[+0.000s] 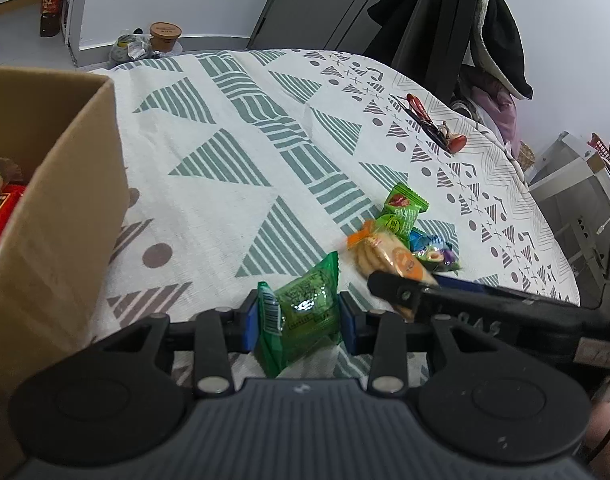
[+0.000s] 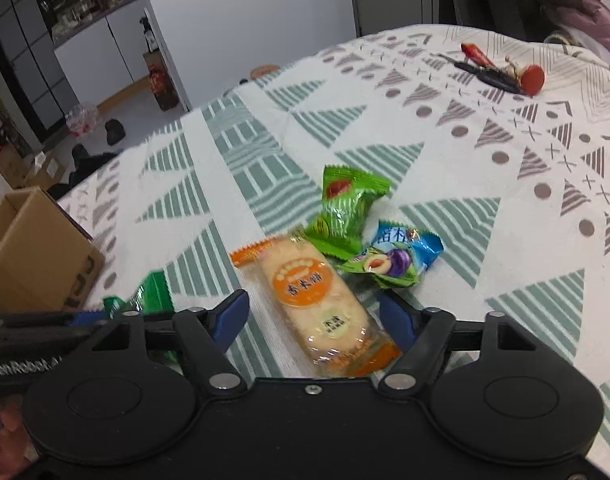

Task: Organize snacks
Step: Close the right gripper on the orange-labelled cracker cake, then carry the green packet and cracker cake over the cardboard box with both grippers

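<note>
My left gripper [image 1: 299, 320] is shut on a dark green snack packet [image 1: 305, 312], held just above the tablecloth beside the cardboard box [image 1: 53, 216]. My right gripper [image 2: 315, 320] is open, its blue pads on either side of an orange rice-cracker packet [image 2: 317, 300] that lies on the cloth; the packet also shows in the left wrist view [image 1: 389, 258]. Beyond it lie a light green candy packet [image 2: 345, 208] and a blue-green plum candy packet [image 2: 393, 258]. The right gripper's finger reaches in from the right in the left wrist view [image 1: 401, 292].
The box holds a red packet [image 1: 1, 212] and other snacks. Scissors with a red handle [image 2: 485, 68] and a small red stamp [image 2: 531, 78] lie at the far side of the patterned tablecloth [image 1: 233, 152]. A chair with dark clothes [image 1: 465, 32] stands behind the table.
</note>
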The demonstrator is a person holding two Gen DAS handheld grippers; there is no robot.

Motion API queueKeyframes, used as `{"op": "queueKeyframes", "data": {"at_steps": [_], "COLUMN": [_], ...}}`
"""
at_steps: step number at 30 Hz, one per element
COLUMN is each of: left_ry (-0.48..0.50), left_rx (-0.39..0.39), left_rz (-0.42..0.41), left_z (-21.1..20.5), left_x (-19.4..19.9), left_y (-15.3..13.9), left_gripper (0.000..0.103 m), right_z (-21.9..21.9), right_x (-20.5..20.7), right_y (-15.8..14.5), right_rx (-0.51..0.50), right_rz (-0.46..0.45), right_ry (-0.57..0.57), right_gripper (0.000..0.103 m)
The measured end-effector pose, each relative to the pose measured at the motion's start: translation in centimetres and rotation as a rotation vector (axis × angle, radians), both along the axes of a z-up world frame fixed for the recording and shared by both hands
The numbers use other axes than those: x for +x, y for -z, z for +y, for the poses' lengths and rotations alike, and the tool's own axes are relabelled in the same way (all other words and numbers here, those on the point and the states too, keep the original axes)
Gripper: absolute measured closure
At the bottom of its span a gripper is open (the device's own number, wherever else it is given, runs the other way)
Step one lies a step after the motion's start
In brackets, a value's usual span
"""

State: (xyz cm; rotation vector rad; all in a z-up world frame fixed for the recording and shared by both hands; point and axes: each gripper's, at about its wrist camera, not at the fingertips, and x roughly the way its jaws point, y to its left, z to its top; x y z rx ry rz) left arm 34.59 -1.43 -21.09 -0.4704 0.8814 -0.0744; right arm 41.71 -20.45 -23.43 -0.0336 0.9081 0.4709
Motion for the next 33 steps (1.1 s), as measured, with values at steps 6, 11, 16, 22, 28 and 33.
{"op": "queueKeyframes", "data": {"at_steps": [6,11,16,22,28,33], "left_ry": [0.010,0.019,0.028,0.013,0.003,-0.020], "left_rx": [0.020,0.022,0.011,-0.007,-0.022,-0.009], "left_rz": [0.002,0.004,-0.025,-0.055,-0.096,-0.111], "left_z": [-0.4,-0.7,-0.7,0.2,2.1,4.5], "left_x": [0.1,-0.3,-1.4,-2.9,-5.2,-7.3], "left_y": [0.0,-0.6,-2.5,-5.6,-9.2,-11.1], "left_gripper": [0.064,0.064,0.064,0.064,0.064,0.064], "right_z": [0.3,0.2,0.0,-0.1,1.0,2.9], "right_x": [-0.7,-2.1,-3.6,-5.2,-7.6,-9.2], "right_y": [-0.3,-1.1,-3.0,-6.4,-8.8,-10.1], "right_rx": [-0.071,-0.074,-0.044,0.033,0.123,0.158], "right_rz": [0.023,0.062,0.060,0.021,0.001,-0.015], "right_ry": [-0.004,0.012,0.053,0.089,0.116,0.093], "right_gripper": [0.057,0.068,0.068,0.068,0.068,0.068]}}
